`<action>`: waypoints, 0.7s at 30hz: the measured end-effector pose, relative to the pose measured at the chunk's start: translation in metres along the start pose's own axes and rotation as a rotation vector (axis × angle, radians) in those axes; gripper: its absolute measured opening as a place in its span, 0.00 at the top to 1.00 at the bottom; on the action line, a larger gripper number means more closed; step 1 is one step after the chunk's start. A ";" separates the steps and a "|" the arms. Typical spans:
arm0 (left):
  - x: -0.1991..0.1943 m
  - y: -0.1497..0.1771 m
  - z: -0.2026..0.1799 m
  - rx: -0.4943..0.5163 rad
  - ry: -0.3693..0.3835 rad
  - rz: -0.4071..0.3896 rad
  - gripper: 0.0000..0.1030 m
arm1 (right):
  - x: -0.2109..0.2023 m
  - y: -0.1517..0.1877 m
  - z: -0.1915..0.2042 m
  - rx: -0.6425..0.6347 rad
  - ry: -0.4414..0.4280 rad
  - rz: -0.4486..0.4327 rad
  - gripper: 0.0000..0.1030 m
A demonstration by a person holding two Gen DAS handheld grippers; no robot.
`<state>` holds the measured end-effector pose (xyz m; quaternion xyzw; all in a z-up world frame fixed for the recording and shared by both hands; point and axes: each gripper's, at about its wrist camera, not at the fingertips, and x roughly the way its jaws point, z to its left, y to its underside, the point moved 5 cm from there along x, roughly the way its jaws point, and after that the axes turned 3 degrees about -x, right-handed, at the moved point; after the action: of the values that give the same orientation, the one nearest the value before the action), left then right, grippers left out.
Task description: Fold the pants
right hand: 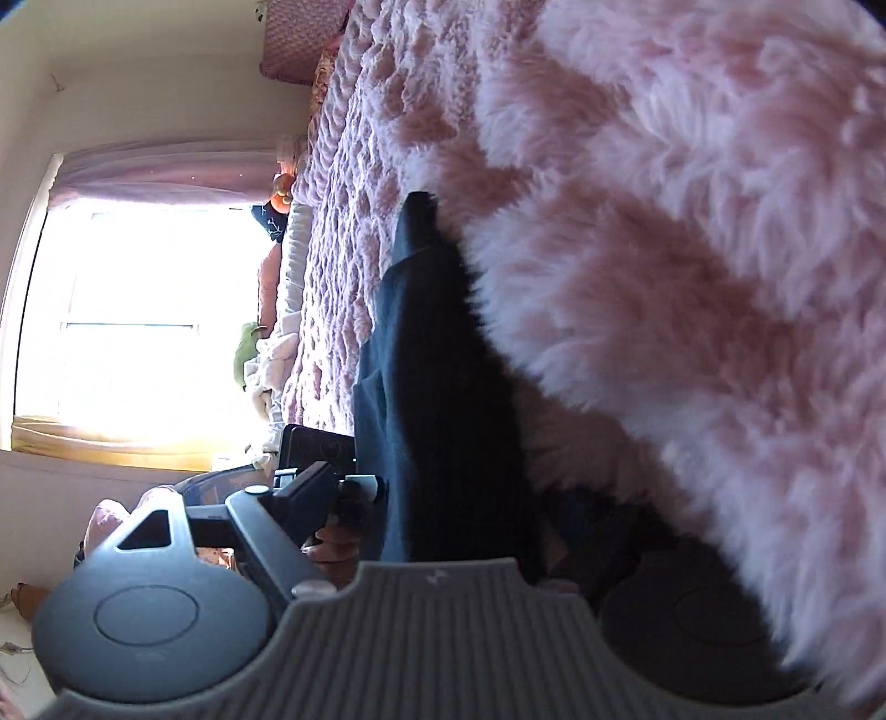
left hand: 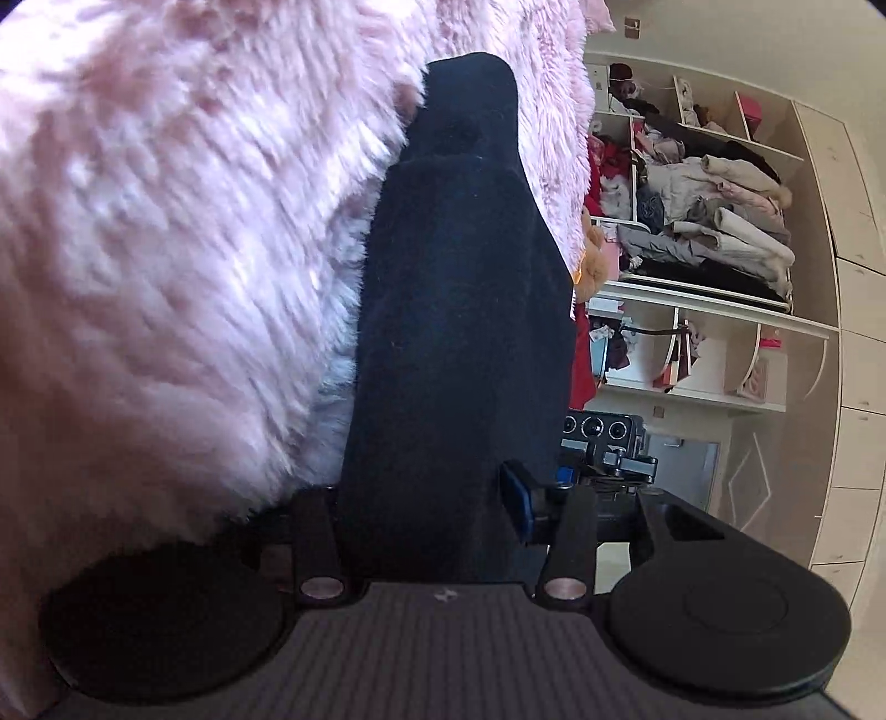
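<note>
Dark navy pants (left hand: 454, 277) lie in a long strip on a fluffy pink blanket (left hand: 166, 249), which fills the left of the rolled left wrist view. My left gripper (left hand: 437, 498) straddles the near end of the strip with its jaws apart; a blue pad (left hand: 516, 498) shows at the fabric's right edge, and the other finger is hidden. In the right wrist view the pants (right hand: 432, 360) run up the middle, with the blanket (right hand: 692, 277) on the right. My right gripper (right hand: 459, 498) stands wide open around them, its far finger lost in shadow.
Open wardrobe shelves (left hand: 709, 221) piled with clothes stand beyond the bed. A camera housing (left hand: 601, 429) on the other gripper sits just right of the pants. A bright window (right hand: 138, 315), a pink pillow (right hand: 299, 39) and a hand (right hand: 332, 545) show on the left.
</note>
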<state>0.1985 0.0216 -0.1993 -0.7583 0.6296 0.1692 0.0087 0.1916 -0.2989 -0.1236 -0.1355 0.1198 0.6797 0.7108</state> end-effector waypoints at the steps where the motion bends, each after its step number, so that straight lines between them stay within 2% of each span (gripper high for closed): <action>1: -0.002 0.000 0.003 -0.005 0.004 0.003 0.48 | 0.005 0.003 -0.001 -0.007 0.006 0.016 0.22; 3: -0.002 -0.001 0.005 -0.020 0.004 0.004 0.48 | 0.015 0.002 0.004 -0.029 0.015 0.040 0.20; 9: -0.002 -0.001 0.010 -0.036 -0.002 -0.008 0.52 | 0.025 0.015 0.021 -0.159 0.056 0.051 0.22; 11: -0.003 -0.001 0.011 -0.046 -0.010 -0.016 0.59 | 0.030 0.020 0.023 -0.200 0.079 0.048 0.35; 13: -0.004 0.000 0.010 -0.051 -0.012 -0.021 0.63 | 0.025 0.023 0.020 -0.191 0.091 0.007 0.58; 15: -0.006 0.000 0.009 -0.064 -0.015 -0.014 0.66 | 0.016 0.027 0.014 -0.158 0.062 -0.040 0.70; 18: -0.010 0.000 0.002 -0.058 -0.014 0.001 0.68 | 0.007 0.038 0.018 -0.181 0.015 -0.111 0.71; 21: -0.016 0.002 -0.010 -0.010 -0.027 0.010 0.68 | 0.007 0.046 0.029 -0.201 -0.014 -0.138 0.71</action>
<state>0.1970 0.0345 -0.1848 -0.7526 0.6325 0.1826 0.0123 0.1454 -0.2805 -0.1006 -0.2090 0.0366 0.6388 0.7395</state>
